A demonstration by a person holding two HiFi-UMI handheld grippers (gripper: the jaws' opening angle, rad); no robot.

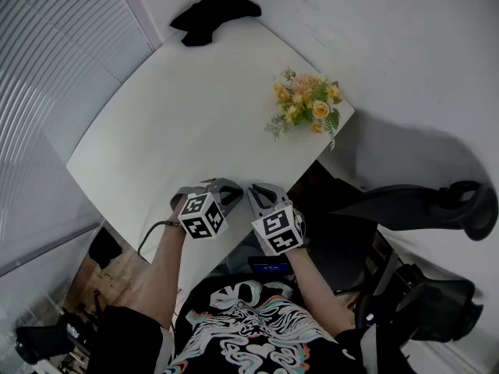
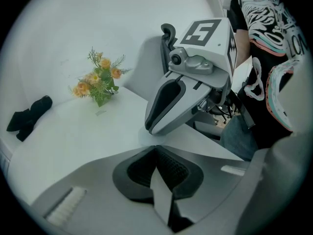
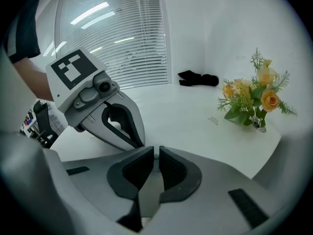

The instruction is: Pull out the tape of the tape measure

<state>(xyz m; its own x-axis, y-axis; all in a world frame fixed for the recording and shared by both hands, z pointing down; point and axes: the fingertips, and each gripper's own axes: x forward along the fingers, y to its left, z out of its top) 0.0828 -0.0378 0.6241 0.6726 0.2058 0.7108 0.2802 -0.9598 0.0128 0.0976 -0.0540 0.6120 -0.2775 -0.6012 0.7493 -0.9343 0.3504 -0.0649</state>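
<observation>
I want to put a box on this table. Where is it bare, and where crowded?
The middle of the table is bare, between the black cloth at the far corner, the flowers at the right corner and the near edge. That edge is crowded: the left gripper and right gripper sit close together.

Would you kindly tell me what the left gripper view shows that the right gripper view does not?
Only the left gripper view: the person's patterned shirt front and the right gripper from outside. Only the right gripper view: window blinds and the left gripper from outside. Both: the flowers, the black cloth and the white table.
</observation>
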